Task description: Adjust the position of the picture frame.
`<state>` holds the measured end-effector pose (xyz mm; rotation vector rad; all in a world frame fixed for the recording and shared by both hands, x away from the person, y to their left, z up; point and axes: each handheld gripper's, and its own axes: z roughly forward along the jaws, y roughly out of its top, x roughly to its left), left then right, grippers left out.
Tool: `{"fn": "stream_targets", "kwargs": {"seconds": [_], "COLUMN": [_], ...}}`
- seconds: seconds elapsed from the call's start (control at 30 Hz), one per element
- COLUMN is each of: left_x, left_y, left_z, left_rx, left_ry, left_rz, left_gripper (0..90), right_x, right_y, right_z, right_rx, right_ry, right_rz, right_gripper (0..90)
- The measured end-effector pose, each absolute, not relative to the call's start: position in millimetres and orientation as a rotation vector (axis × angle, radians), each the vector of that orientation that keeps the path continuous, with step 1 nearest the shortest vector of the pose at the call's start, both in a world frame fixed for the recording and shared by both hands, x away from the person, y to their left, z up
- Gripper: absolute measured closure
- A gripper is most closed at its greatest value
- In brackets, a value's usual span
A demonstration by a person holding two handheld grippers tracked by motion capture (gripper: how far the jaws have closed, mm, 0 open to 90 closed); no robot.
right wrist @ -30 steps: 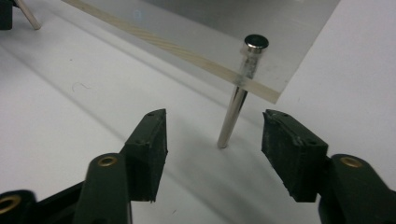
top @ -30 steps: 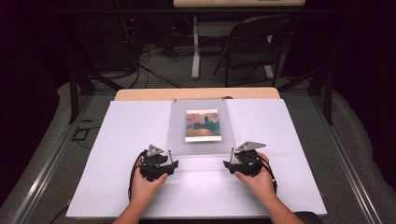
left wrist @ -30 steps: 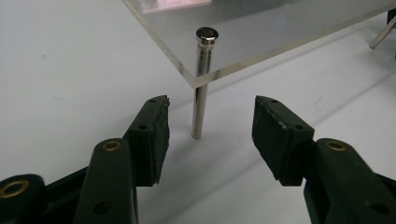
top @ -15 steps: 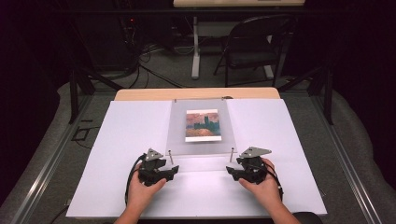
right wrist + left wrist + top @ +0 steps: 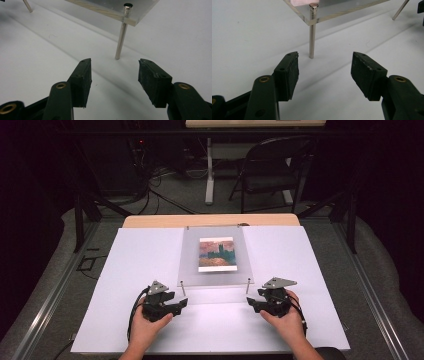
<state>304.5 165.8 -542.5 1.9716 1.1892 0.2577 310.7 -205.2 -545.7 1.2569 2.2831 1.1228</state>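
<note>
A clear acrylic plate [image 5: 215, 270] stands on thin metal posts on the white table [image 5: 150, 250], with a small sunset picture [image 5: 216, 254] on it. My left gripper [image 5: 182, 302] lies just short of the front left post [image 5: 183, 288]. Its jaws have just been opening and stand apart with nothing between them. In the left gripper view that post [image 5: 312, 37] rises a little beyond the left gripper [image 5: 324, 62]. My right gripper [image 5: 251, 304] faces the front right post [image 5: 248, 286]. Its jaws have just been closing a little and hold nothing. That post [image 5: 121, 40] stands just past the right gripper [image 5: 114, 68].
A wooden tabletop edge [image 5: 210, 220] shows behind the white surface. A black folding chair [image 5: 270, 170] and cables [image 5: 160, 195] are on the floor beyond. Bare white surface lies left and right of the plate.
Both grippers have drawn back slightly from the plate's front edge toward the person. The plate and picture have not moved.
</note>
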Motion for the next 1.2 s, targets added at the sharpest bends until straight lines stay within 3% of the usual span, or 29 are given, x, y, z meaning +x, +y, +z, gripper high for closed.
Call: {"fn": "stream_targets", "kwargs": {"seconds": [0.53,1.2], "left_x": [306,336], "left_y": [170,201], "left_z": [-539,-500], "left_rx": [1.973,1.941], "left_ry": [1.225,1.293], "left_rz": [0.295,0.356], "left_gripper": [39.6,38.0], "right_x": [313,330], "right_y": [-208,-234], "right_z": [-545,-507], "right_rx": [1.263,1.324], "right_ry": [2.292,2.292], "right_rz": [1.099,1.029], "right_gripper": [40.4,32.7]}}
